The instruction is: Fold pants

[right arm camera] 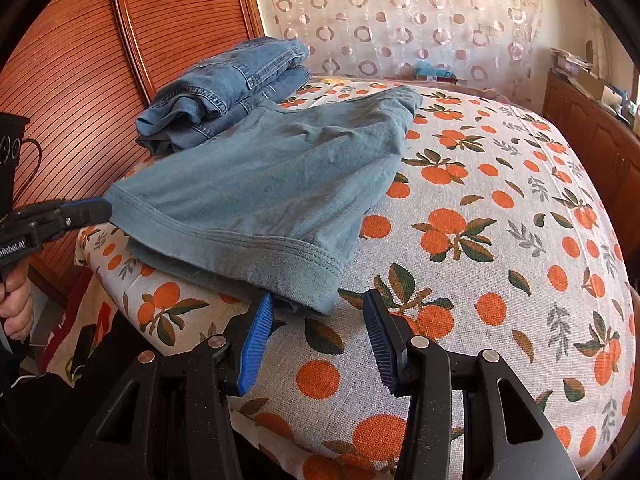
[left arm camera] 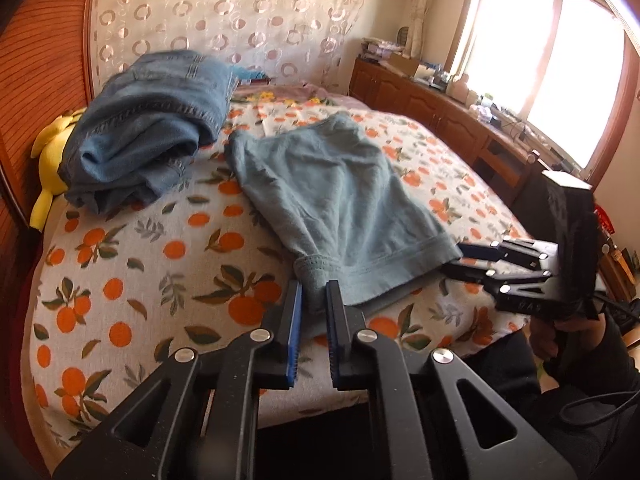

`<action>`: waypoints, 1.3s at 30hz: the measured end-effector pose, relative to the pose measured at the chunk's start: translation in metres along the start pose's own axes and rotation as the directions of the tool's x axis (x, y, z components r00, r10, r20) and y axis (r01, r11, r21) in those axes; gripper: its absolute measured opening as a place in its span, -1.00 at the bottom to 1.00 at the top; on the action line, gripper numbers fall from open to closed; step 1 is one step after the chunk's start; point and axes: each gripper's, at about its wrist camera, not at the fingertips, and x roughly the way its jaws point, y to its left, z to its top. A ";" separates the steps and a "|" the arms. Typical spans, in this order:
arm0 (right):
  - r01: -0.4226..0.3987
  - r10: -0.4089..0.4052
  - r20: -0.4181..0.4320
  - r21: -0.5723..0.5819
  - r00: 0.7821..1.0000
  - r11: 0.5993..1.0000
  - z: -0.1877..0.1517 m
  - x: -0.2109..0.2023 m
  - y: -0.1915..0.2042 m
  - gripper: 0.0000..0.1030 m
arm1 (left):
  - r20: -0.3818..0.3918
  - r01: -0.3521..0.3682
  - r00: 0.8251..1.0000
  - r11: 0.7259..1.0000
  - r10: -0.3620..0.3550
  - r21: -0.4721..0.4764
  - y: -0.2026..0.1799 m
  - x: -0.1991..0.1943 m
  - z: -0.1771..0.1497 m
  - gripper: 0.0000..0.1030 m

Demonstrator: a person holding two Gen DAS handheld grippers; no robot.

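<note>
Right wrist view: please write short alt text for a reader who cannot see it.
Teal pants lie on an orange-print bedspread, one hem corner between the open right gripper. The left gripper pinches the other corner, and folded jeans lie behind.

Left hand-held gripper (left arm camera: 313, 294) clamped, right (right arm camera: 318, 306) agape
</note>
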 end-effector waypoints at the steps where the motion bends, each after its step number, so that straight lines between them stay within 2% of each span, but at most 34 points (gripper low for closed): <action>1: 0.000 0.000 0.000 0.000 1.000 1.000 0.000 0.000 0.000 -0.06 | -0.023 -0.009 1.000 1.000 0.008 -0.008 0.003 0.005 -0.004 -0.76; 6: 0.005 -0.005 -0.002 -0.001 1.000 1.000 0.000 -0.002 0.000 -0.06 | -0.067 -0.021 0.998 0.998 0.018 -0.051 0.014 0.017 -0.016 -0.75; 11: 0.009 -0.009 0.018 -0.005 1.000 1.000 0.001 -0.014 0.001 -0.06 | -0.028 0.002 1.000 0.998 -0.003 -0.057 0.014 0.005 -0.013 -0.67; 15: 0.015 -0.015 0.052 -0.008 0.999 1.000 0.005 -0.026 0.002 -0.06 | 0.019 0.000 1.000 0.998 0.002 -0.057 0.014 -0.007 -0.006 -0.48; 19: 0.022 -0.021 0.070 -0.017 0.997 1.000 0.013 -0.026 0.004 -0.06 | 0.053 0.005 0.999 0.998 -0.002 -0.055 0.014 -0.010 0.004 -0.19; 23: 0.017 -0.016 0.068 -0.017 0.998 1.000 0.021 -0.015 0.006 -0.06 | 0.063 0.004 0.998 0.999 -0.001 -0.054 0.012 0.000 0.013 -0.16; 26: 0.025 -0.024 0.051 -0.023 0.998 0.999 0.023 -0.001 0.008 -0.06 | 0.041 -0.009 0.999 0.998 0.012 -0.067 0.016 0.014 0.017 -0.16; 33: 0.031 -0.031 0.011 -0.022 0.999 0.999 0.016 0.009 0.009 -0.06 | -0.038 -0.030 0.999 0.997 0.027 -0.073 0.021 0.034 0.000 -0.16; 39: 0.019 -0.019 -0.001 -0.015 1.000 1.000 0.011 0.010 0.008 -0.06 | -0.050 -0.032 0.998 0.998 0.029 -0.060 0.016 0.038 -0.009 -0.16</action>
